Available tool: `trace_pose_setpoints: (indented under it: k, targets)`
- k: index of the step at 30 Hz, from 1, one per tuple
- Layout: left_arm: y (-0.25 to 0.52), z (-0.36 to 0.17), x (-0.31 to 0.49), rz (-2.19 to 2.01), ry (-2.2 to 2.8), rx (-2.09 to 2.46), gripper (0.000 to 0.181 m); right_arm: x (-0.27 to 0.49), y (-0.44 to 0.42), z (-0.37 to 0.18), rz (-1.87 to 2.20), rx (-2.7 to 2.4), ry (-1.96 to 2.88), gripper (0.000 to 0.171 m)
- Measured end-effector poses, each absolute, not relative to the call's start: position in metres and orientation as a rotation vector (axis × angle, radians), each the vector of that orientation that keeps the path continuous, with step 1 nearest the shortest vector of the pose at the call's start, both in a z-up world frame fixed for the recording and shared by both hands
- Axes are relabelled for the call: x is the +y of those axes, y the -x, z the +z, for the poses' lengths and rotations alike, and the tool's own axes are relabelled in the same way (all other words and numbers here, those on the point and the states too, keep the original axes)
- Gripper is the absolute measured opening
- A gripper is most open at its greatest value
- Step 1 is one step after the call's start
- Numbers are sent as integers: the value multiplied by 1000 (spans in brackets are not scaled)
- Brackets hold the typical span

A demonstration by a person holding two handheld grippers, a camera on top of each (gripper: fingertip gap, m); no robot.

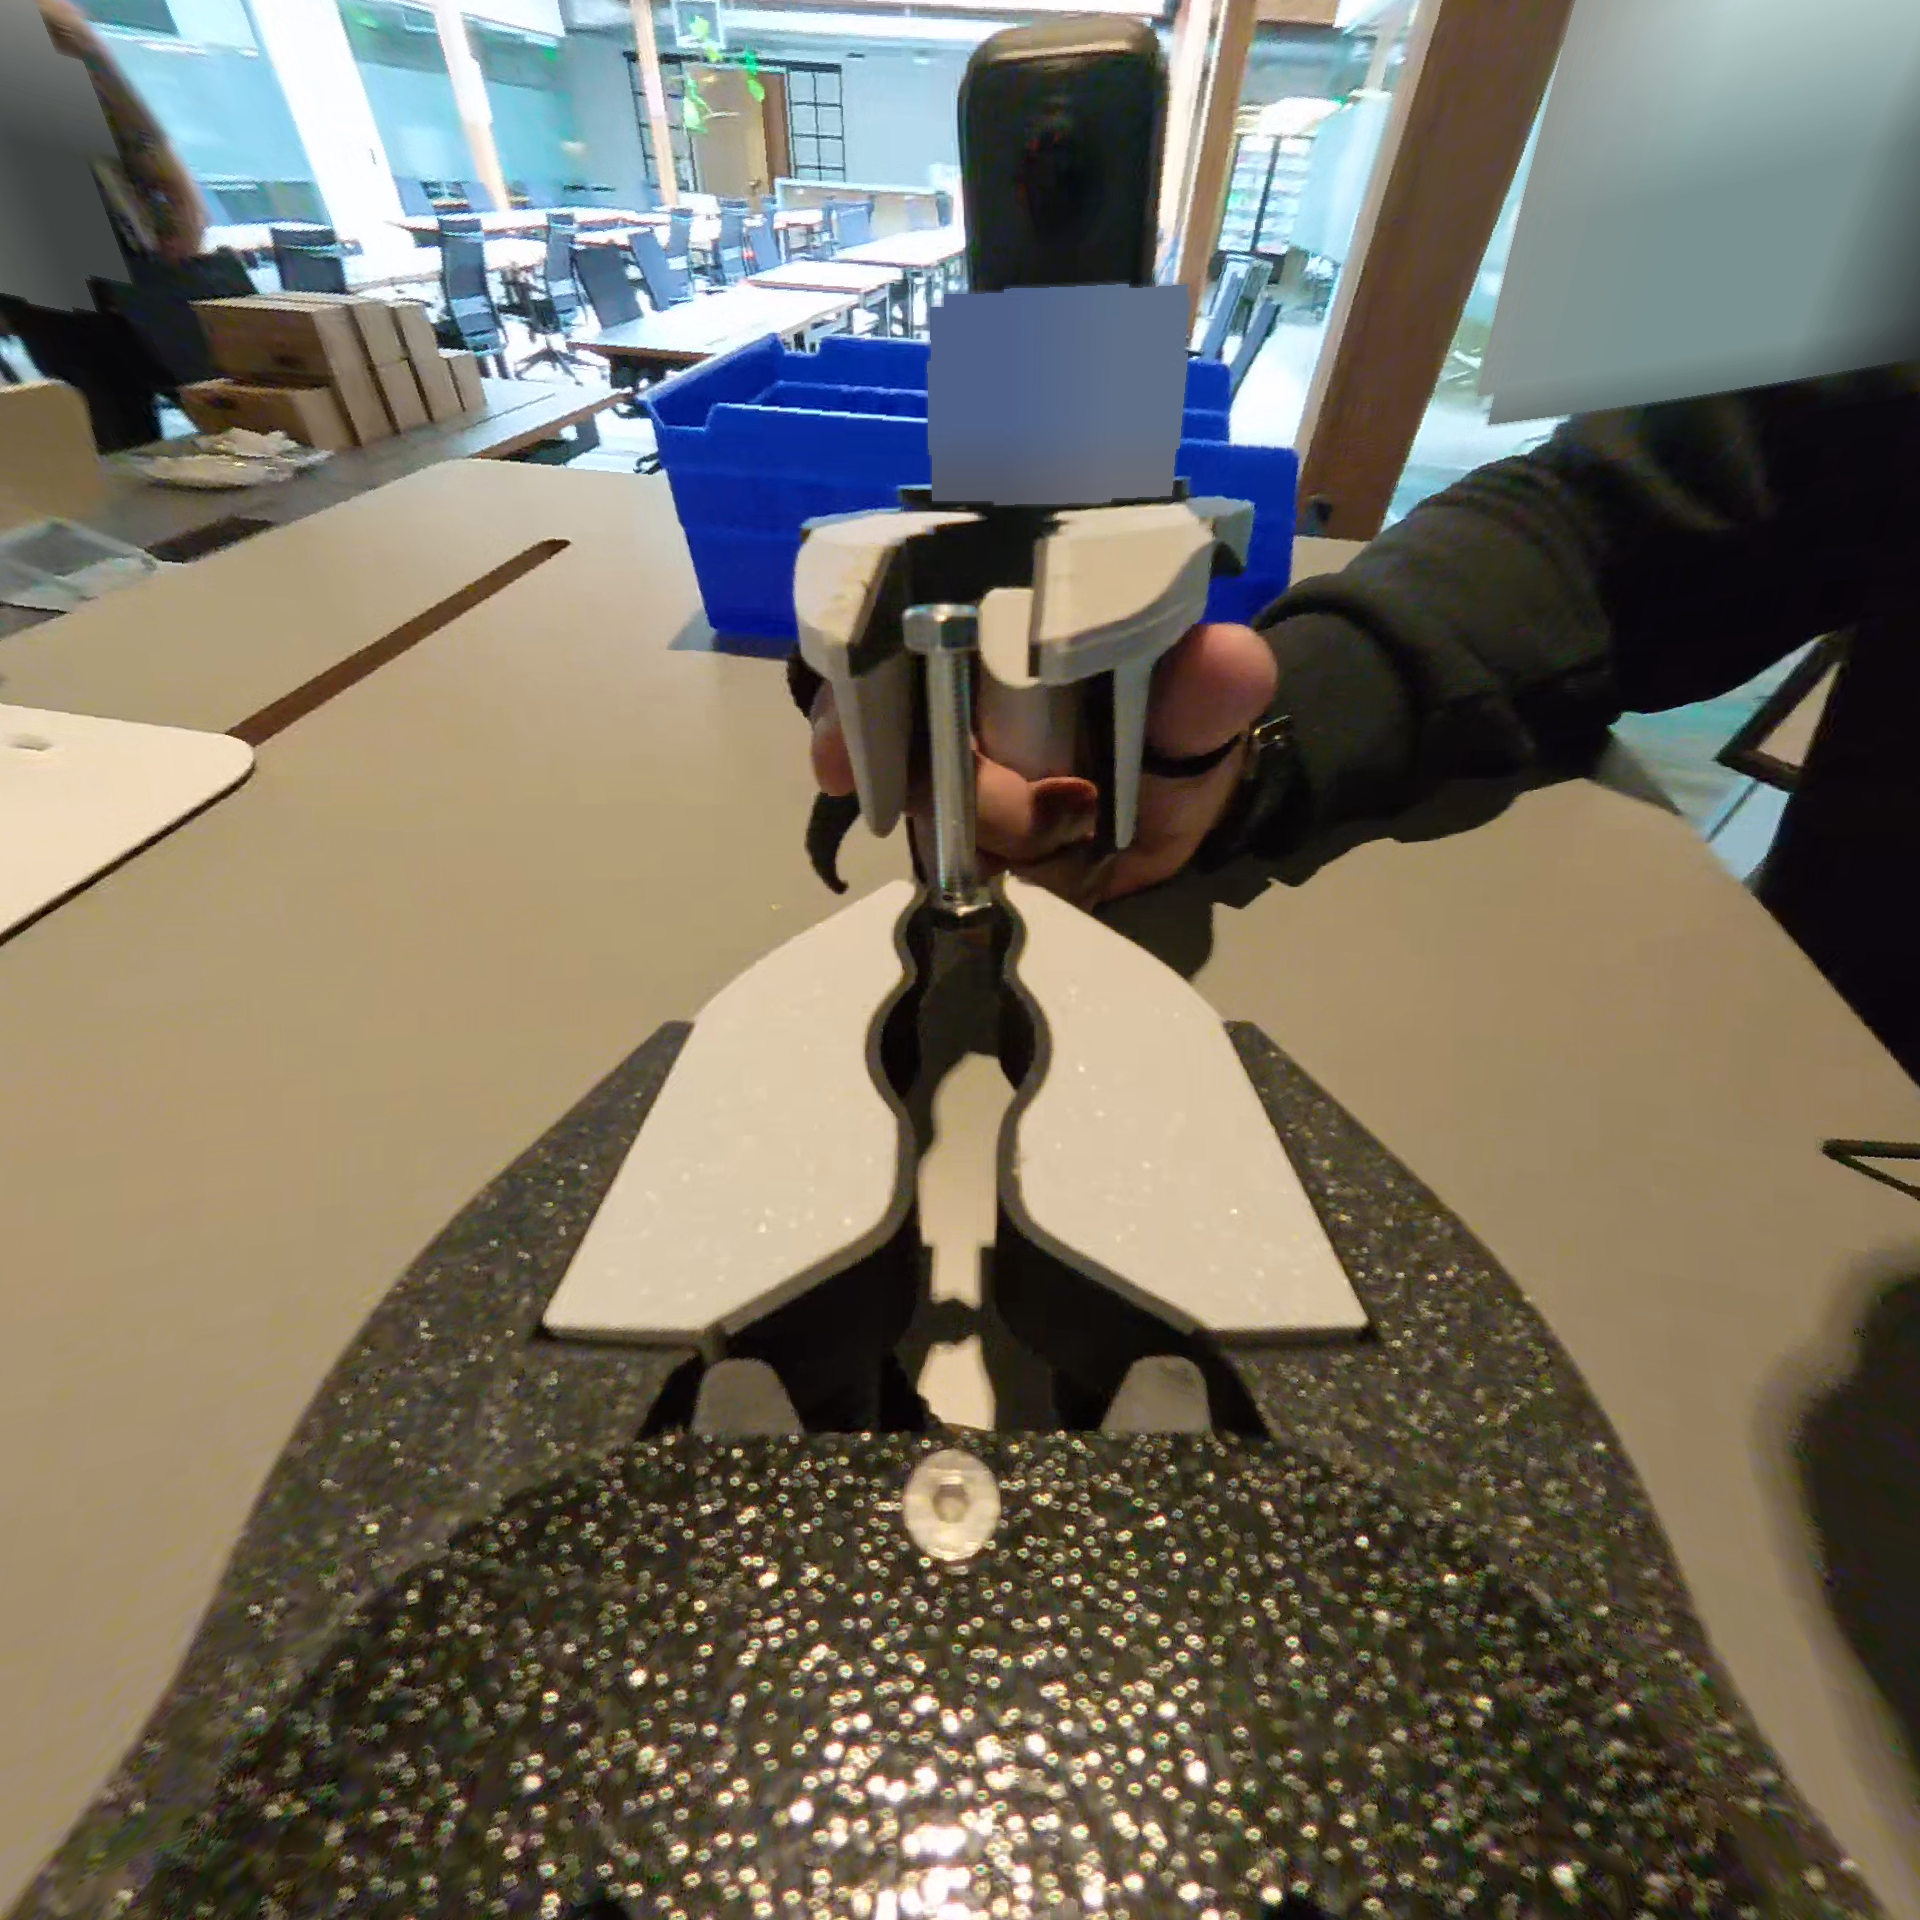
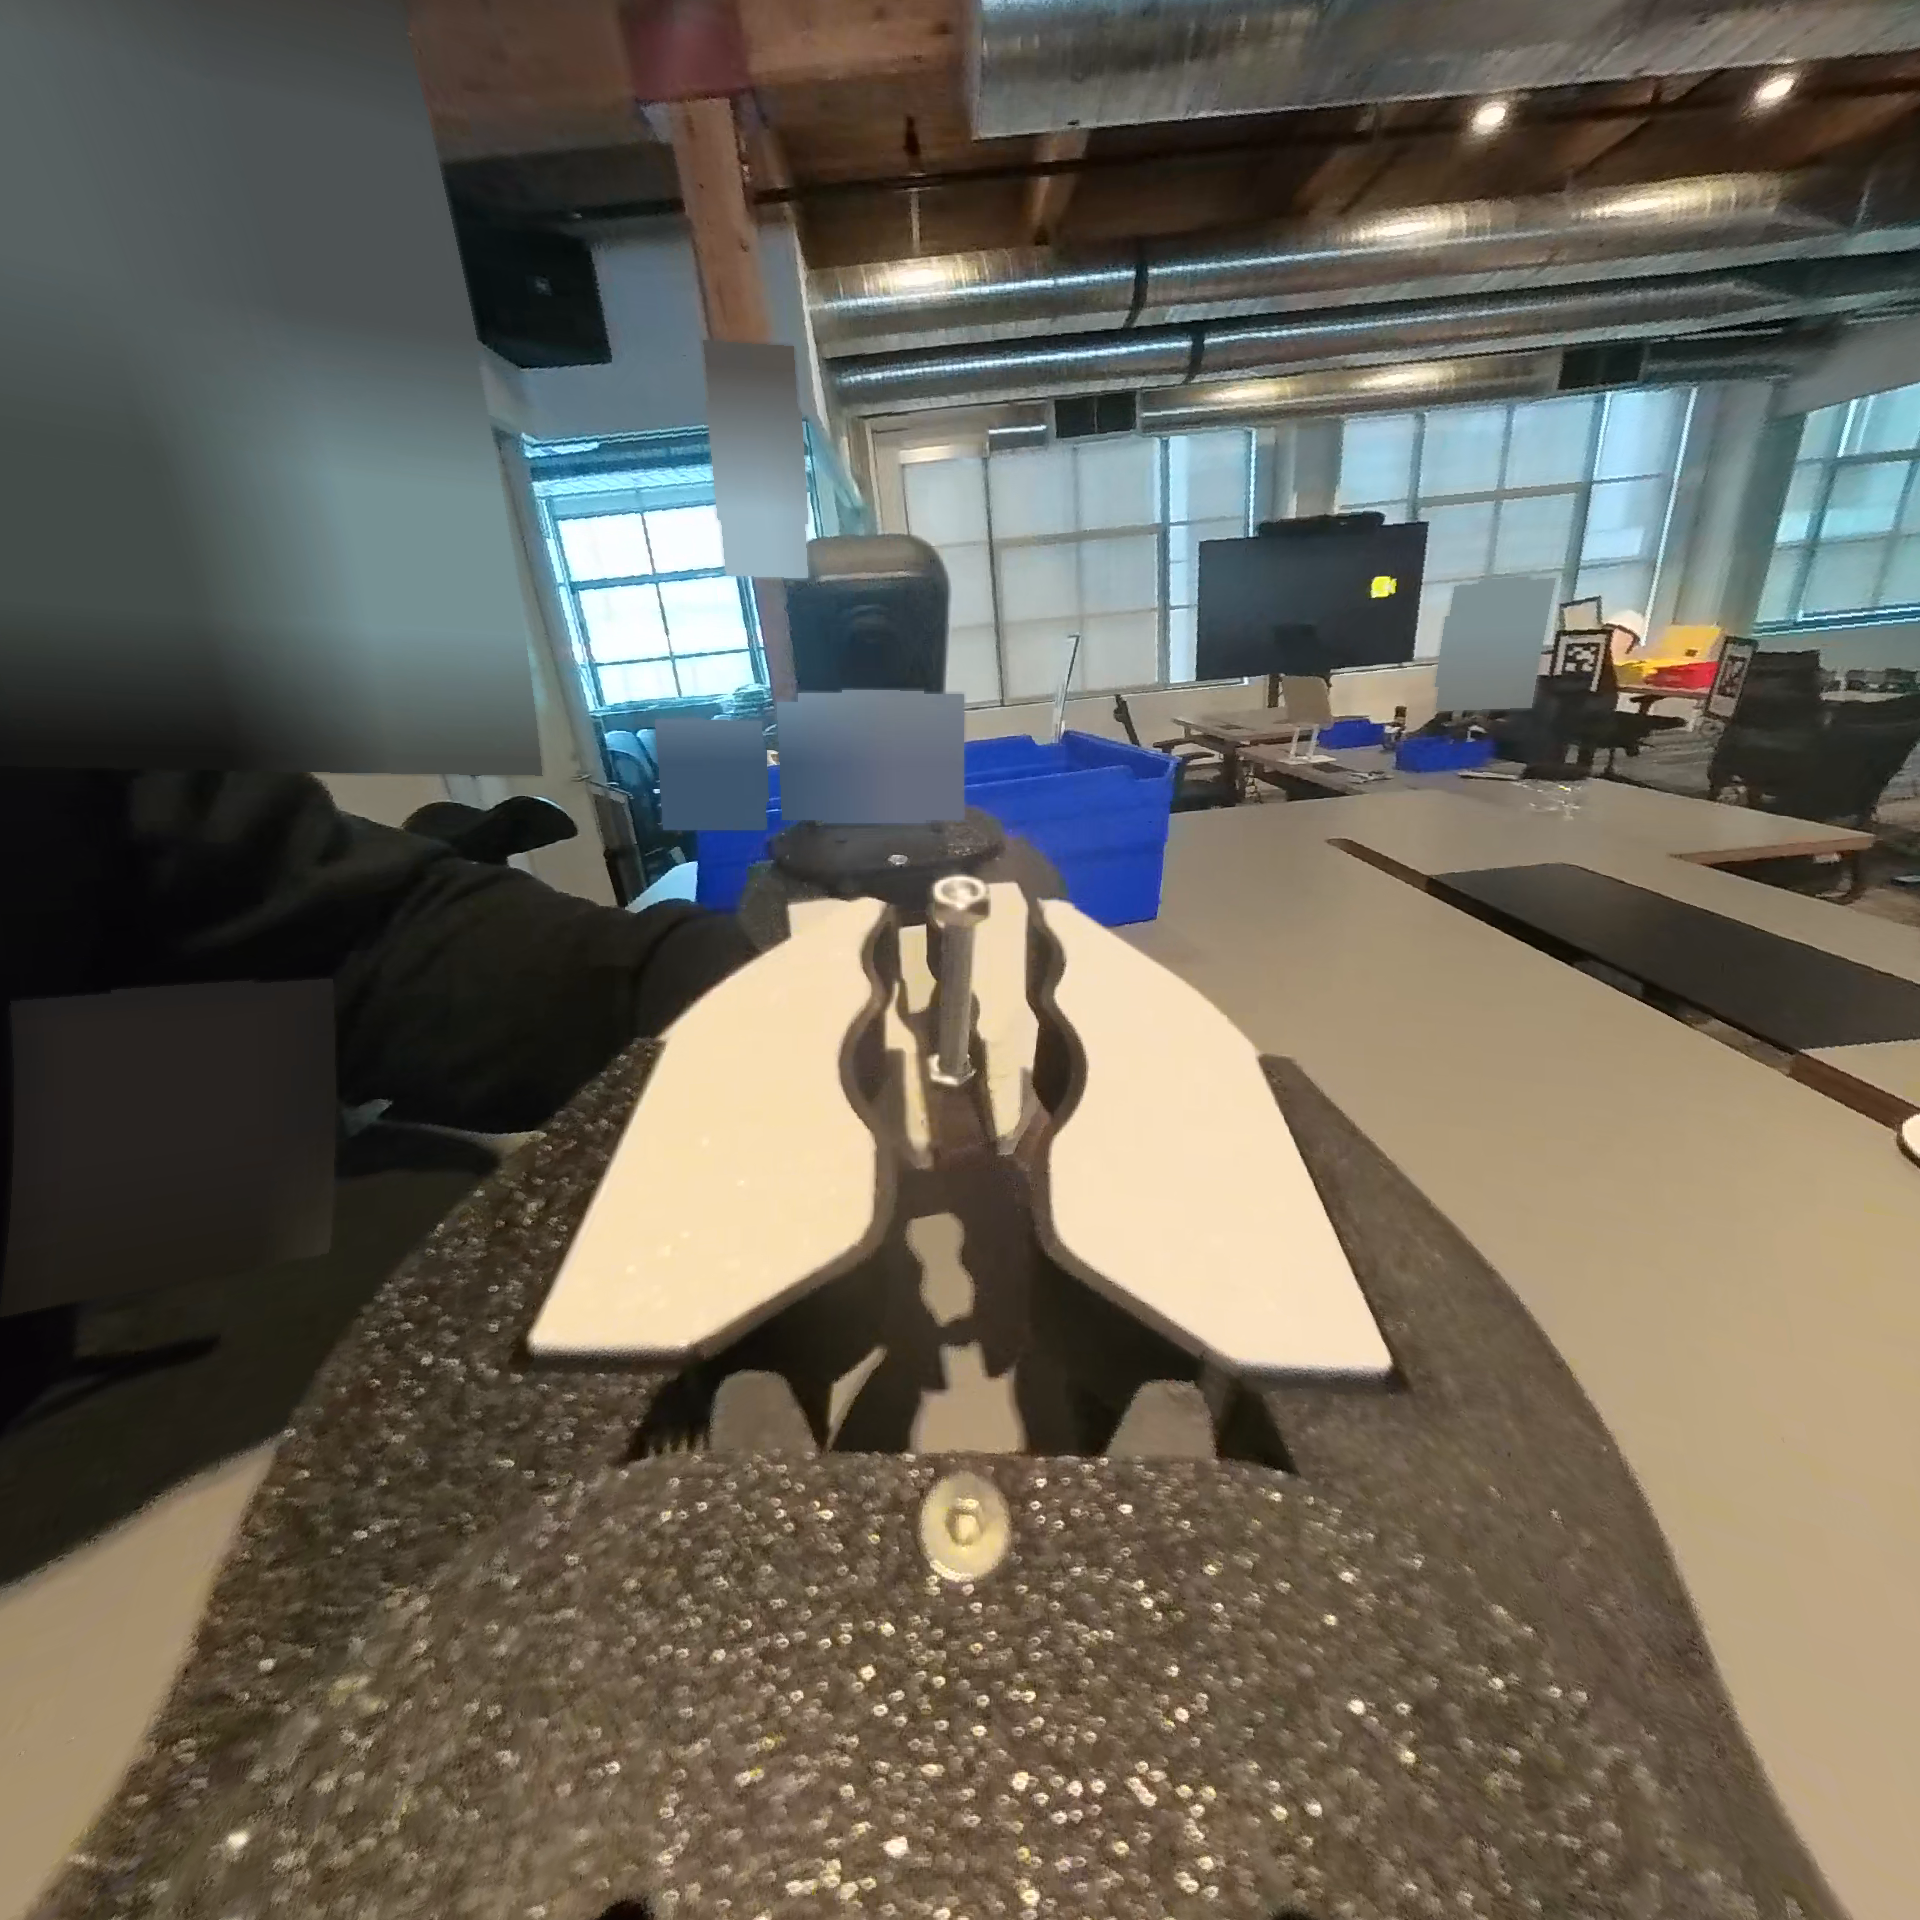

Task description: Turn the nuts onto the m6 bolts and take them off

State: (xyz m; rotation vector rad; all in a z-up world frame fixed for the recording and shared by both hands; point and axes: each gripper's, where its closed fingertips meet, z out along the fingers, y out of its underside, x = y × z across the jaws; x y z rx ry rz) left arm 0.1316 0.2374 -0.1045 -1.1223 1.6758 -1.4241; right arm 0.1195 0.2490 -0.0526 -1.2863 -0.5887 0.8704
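Silver zinc shows on the hex nut point(image 1: 958, 906), which the left tongs point(image 1: 956, 920) pinch between their nearly closed white tips. The nut sits on the lower end of the M6 bolt point(image 1: 951, 748). The bolt stands roughly upright from that grip, threaded shank rising to a hex head at the top, clear of the bench point(image 1: 416, 935).

Facing them, the right tongs point(image 2: 961, 914) are spread, one finger on each side of the bolt. In the right wrist view the shank stands in the gap between the fingers without clearly touching either. In the left wrist view it runs just beside one finger, and I cannot tell whether they touch.

Behind the bolt a bare hand point(image 1: 1174, 769) grips the right tool, with a black sleeve point(image 1: 1507, 644) leading off to the side.

Below lies the pale grey bench, with a dark slot in its top. On its far edge stand blue plastic bins point(image 1: 790, 499). Farther off are stacked cardboard boxes point(image 1: 312, 364), rows of tables with office chairs, and a dark monitor point(image 2: 1309, 597) before the windows.
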Motion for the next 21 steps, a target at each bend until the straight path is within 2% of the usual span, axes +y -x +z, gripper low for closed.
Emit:
trace_pose_setpoints:
  k: [4, 12, 14, 17, 21]
  targets:
    - [-135, -109, 239, -1352, 1136, 1680, 10, 251, -119, -55, 830, -592, 1301, 10]
    - [-150, -119, 277, -829, 1212, 1494, 10, 275, -139, -68, 563, -448, 1443, 10]
    - [-150, -116, 275, -869, 1210, 1487, 10, 273, -136, -67, 586, -468, 1437, 14]
    - [-148, -113, 272, -986, 1223, 1494, 10, 268, -133, -63, 706, -482, 1397, 33]
    - [-142, -108, 254, -1221, 1178, 1578, 10, 260, -133, -54, 819, -501, 1320, 31]
